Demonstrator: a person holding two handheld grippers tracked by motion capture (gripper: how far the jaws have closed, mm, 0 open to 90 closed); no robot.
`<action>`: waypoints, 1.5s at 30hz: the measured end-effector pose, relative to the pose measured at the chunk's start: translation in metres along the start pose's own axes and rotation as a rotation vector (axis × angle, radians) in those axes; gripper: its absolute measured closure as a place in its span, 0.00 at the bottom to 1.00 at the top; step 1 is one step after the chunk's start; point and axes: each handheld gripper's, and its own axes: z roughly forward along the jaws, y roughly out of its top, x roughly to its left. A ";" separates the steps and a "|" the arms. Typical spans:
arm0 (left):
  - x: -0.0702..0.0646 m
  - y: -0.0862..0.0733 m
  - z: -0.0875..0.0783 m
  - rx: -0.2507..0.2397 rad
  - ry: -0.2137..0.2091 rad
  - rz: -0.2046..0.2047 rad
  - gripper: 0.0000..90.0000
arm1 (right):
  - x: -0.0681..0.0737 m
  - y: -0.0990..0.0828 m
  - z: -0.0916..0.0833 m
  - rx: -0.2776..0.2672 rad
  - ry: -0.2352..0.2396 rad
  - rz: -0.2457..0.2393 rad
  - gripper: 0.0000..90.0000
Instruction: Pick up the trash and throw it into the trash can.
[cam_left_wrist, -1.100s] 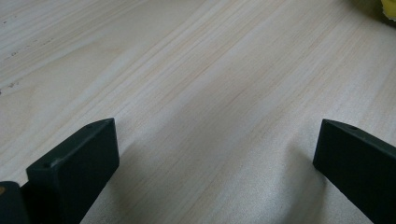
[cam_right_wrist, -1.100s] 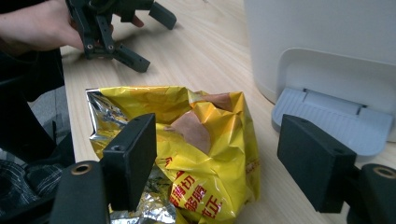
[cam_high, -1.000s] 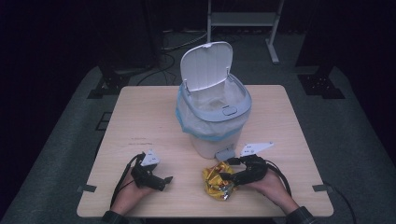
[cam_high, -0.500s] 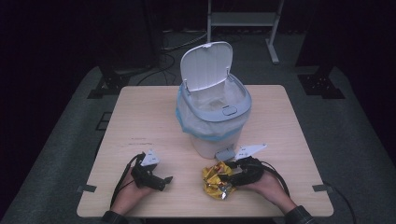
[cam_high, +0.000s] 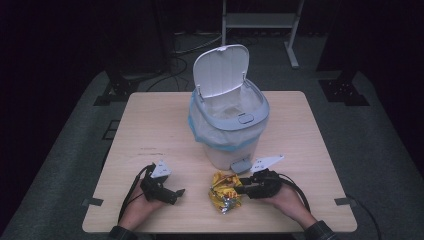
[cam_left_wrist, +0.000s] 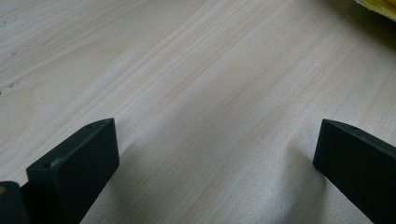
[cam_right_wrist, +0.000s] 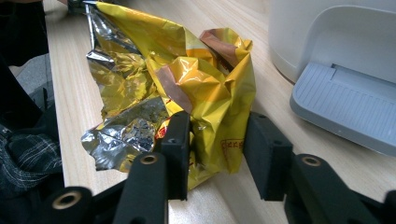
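A crumpled yellow and silver foil wrapper (cam_high: 224, 194) (cam_right_wrist: 187, 84) lies on the wooden table (cam_high: 150, 125) near its front edge, just in front of the white bin (cam_high: 229, 125). My right gripper (cam_high: 241, 188) (cam_right_wrist: 217, 140) reaches in from the wrapper's right; its jaws have just been closing and now pinch the wrapper's near edge between both pads. My left gripper (cam_high: 177, 194) (cam_left_wrist: 215, 140) rests low on the table to the left, jaws wide open over bare wood. A yellow corner of the wrapper (cam_left_wrist: 379, 4) peeks into the left gripper view.
The bin stands at the table's middle with its lid (cam_high: 221, 70) raised and a pale blue liner folded over the rim. Its grey foot pedal (cam_high: 240, 165) (cam_right_wrist: 345, 107) sticks out toward the wrapper. A metal rack stands beyond the far edge.
The right gripper's jaws have narrowed around the wrapper's edge. Both hands stay where they were, and the left gripper looks the same.
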 end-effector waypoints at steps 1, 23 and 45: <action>0.000 0.000 0.000 0.000 0.000 0.000 0.00 | 0.000 0.000 0.000 0.002 -0.002 -0.001 0.72; 0.000 0.000 0.000 0.001 0.000 0.001 0.00 | 0.000 -0.001 -0.006 0.014 -0.014 -0.008 0.99; 0.000 0.000 0.000 0.003 -0.001 0.004 0.00 | 0.001 0.005 -0.035 -0.064 -0.024 0.000 0.99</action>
